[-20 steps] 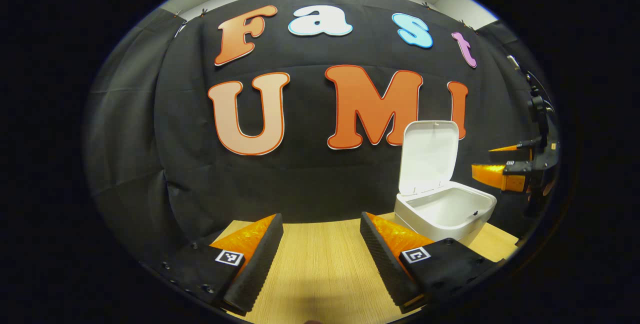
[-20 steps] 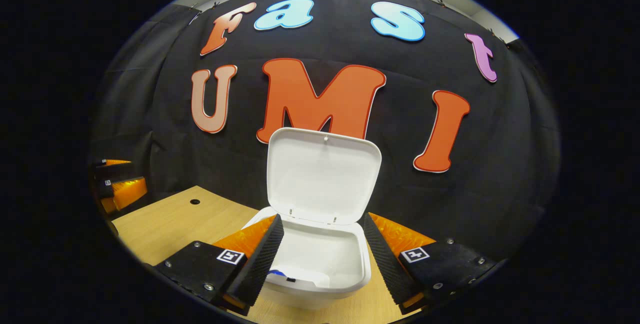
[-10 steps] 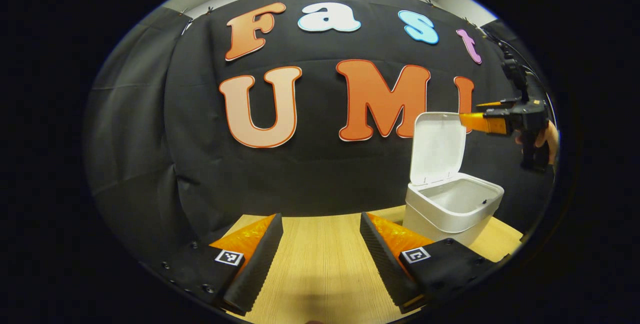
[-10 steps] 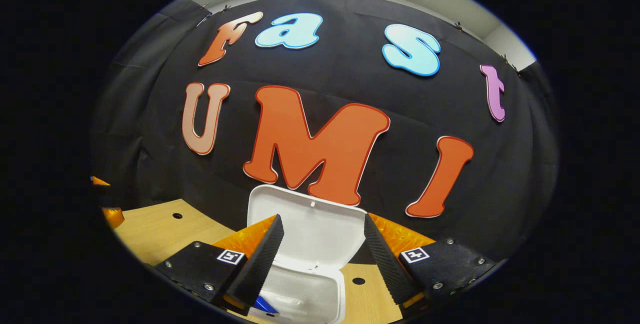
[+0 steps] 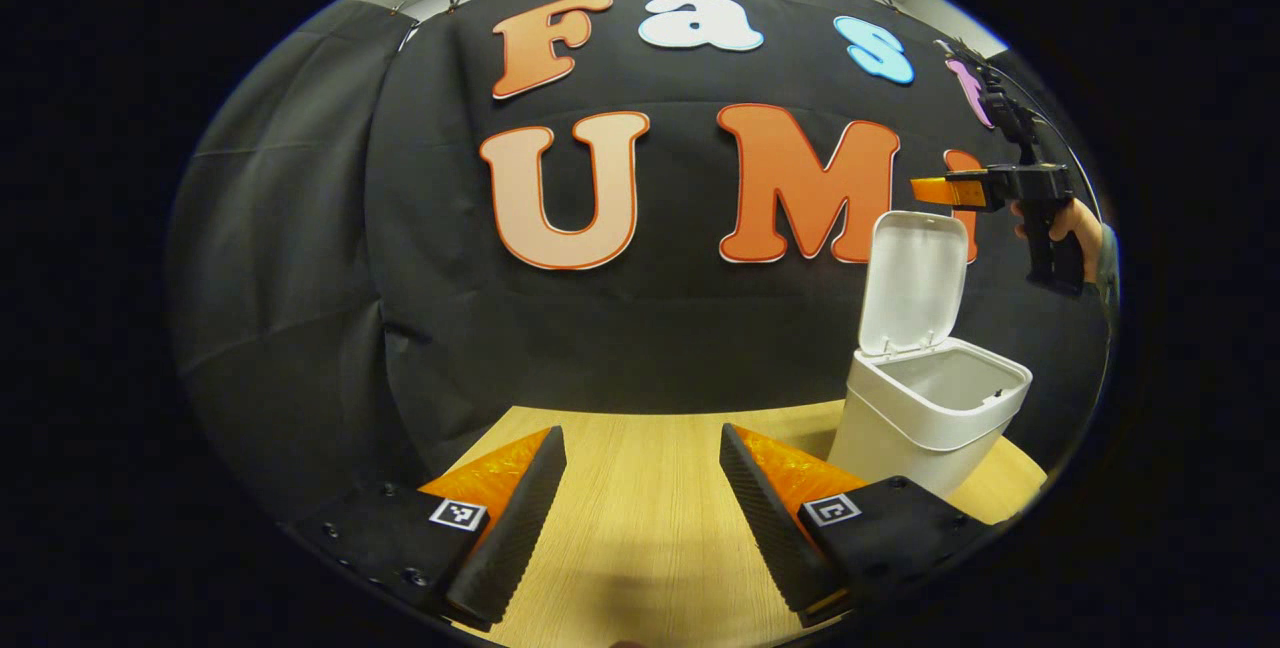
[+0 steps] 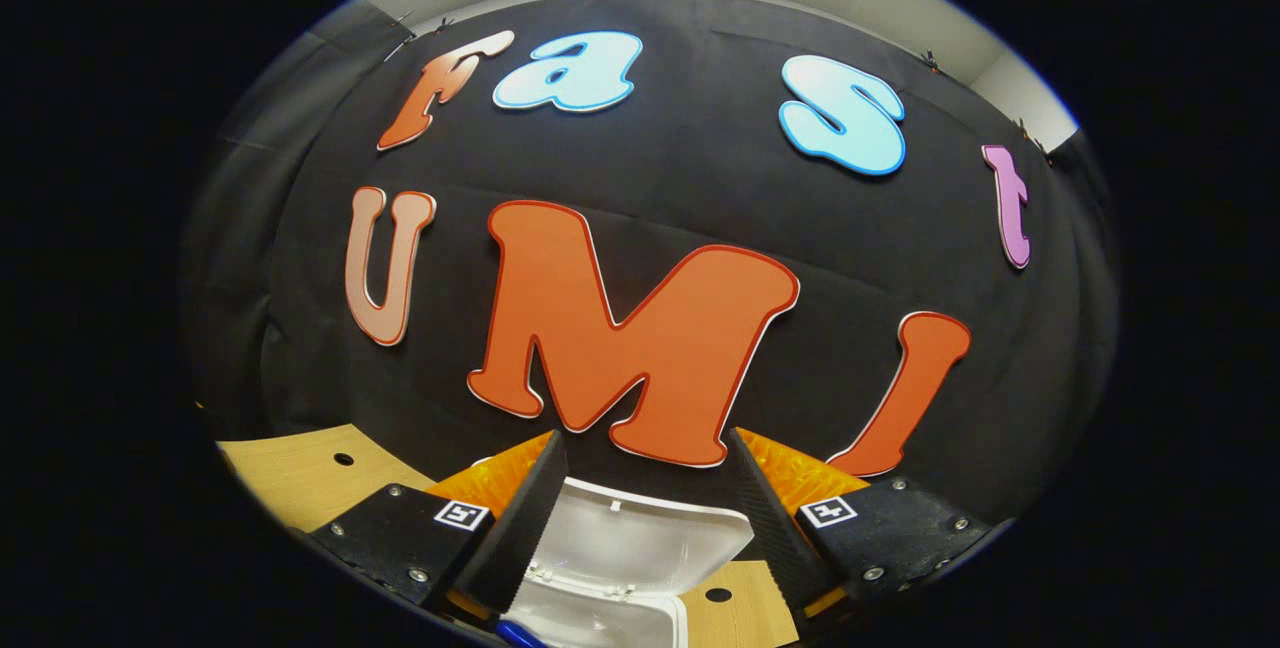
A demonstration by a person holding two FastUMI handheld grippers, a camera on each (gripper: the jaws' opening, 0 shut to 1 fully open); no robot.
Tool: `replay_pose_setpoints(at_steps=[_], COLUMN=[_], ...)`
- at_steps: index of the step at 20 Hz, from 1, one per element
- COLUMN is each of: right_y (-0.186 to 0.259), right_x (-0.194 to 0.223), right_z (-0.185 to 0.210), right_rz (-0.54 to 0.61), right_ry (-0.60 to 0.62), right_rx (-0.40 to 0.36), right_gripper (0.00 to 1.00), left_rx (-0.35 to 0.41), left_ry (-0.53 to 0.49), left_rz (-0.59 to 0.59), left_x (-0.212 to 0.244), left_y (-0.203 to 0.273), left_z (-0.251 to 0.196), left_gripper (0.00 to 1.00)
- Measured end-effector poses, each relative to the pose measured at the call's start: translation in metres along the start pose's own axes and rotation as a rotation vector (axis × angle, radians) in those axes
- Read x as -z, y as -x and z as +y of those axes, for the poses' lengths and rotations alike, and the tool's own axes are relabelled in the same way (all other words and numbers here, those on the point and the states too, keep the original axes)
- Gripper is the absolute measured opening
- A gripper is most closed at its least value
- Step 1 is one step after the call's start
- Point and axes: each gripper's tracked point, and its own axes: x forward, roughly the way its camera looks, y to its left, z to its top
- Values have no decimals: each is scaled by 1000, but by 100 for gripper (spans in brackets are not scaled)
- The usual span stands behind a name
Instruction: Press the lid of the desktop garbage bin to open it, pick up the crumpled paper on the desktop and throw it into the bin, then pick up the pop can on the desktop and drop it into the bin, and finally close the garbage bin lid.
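The white bin (image 5: 935,423) stands on the wooden table (image 5: 640,488) at the right of the left gripper view. Its lid (image 5: 915,273) stands upright, so the bin's mouth is uncovered. My left gripper (image 5: 640,518) hovers low over the table, left of the bin, open with nothing between its fingers. My right gripper (image 5: 940,190), held by a hand (image 5: 1075,223), hangs just above the lid's top edge. In the right gripper view it (image 6: 640,523) is open, and the lid (image 6: 640,553) lies below, between the fingers. A blue scrap (image 6: 520,635) peeks from the bin.
The black cloth wall rises right behind the bin and the table's far edge. The table top (image 6: 290,473) has small round holes, one at the left (image 6: 343,458) and one beside the lid (image 6: 717,594).
My right gripper has risen from over the bin's mouth to above the lid's top edge. The left gripper has shifted, so the bin sits farther right in its view.
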Motion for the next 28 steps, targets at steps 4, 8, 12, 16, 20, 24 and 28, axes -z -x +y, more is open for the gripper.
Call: replay_pose_setpoints(at_steps=[4,8,12,16,20,24,28], right_y=[-16,-18,-3,14,37,62,79], right_x=[7,13,17,27,44,86,106], right_z=[8,15,16,18,25,40,48], right_rz=[26,50,68,107,179,306,348], right_ry=[-4,-16,-31,-114,-197,-180,-158], right_rx=[-25,-26,-39,-70,-110,-142,-151], right_gripper=[97,95,93,93,93,93,93], left_rx=[-32,-33,-3,32,67,98,122], left_ry=[0,-4,-4,1,-8,-28,-57], left_rz=[7,11,21,47,51,56,62], left_x=[2,2,4,7,8,9,13], left_y=[-2,-8,-15,-18,-19,-17,-13], left_z=[11,10,0,-13,-26,-39,-49], left_gripper=[99,99,99,99,99,99,99])
